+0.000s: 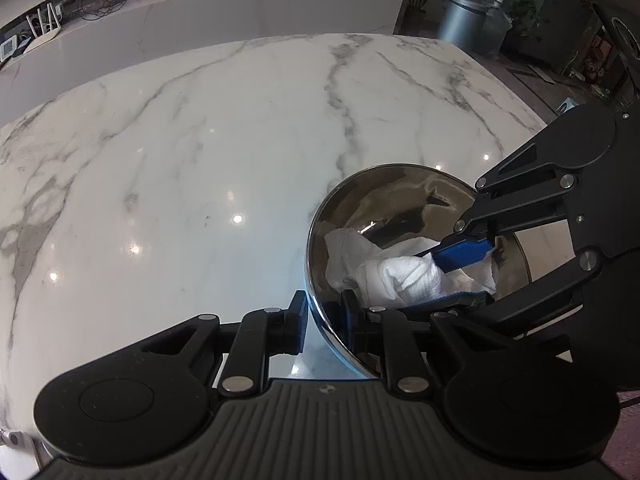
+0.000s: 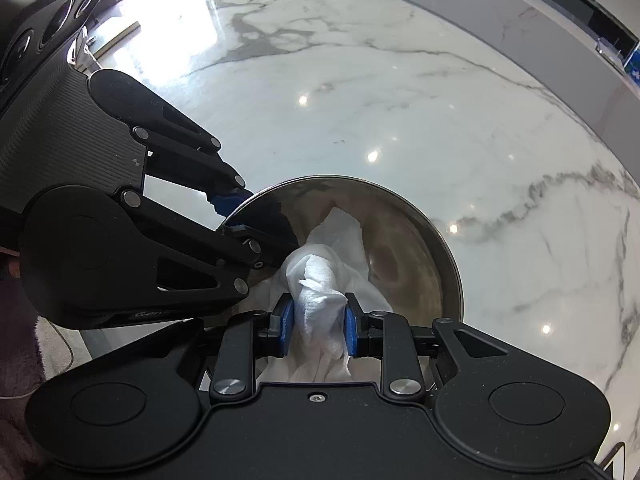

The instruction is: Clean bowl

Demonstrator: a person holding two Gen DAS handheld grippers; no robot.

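A shiny steel bowl (image 1: pixel 400 200) (image 2: pixel 416 256) stands on the white marble table (image 1: pixel 200 160). My left gripper (image 1: pixel 324 320) is shut on the bowl's near rim, one finger outside and one inside. In the right wrist view that same left gripper (image 2: pixel 232 212) clamps the rim at the bowl's left side. A crumpled white cloth (image 1: pixel 396 276) (image 2: pixel 320 300) lies inside the bowl. My right gripper (image 2: pixel 318 322) is shut on a bunched fold of it between blue pads. From the left wrist view, the right gripper (image 1: pixel 464 276) reaches into the bowl from the right.
The marble table (image 2: pixel 440 100) stretches wide beyond the bowl, with ceiling lights mirrored in it. A long grey counter (image 1: pixel 240 12) with cables and boxes runs behind it. A grey bin (image 1: pixel 460 16) and plants stand at the back right.
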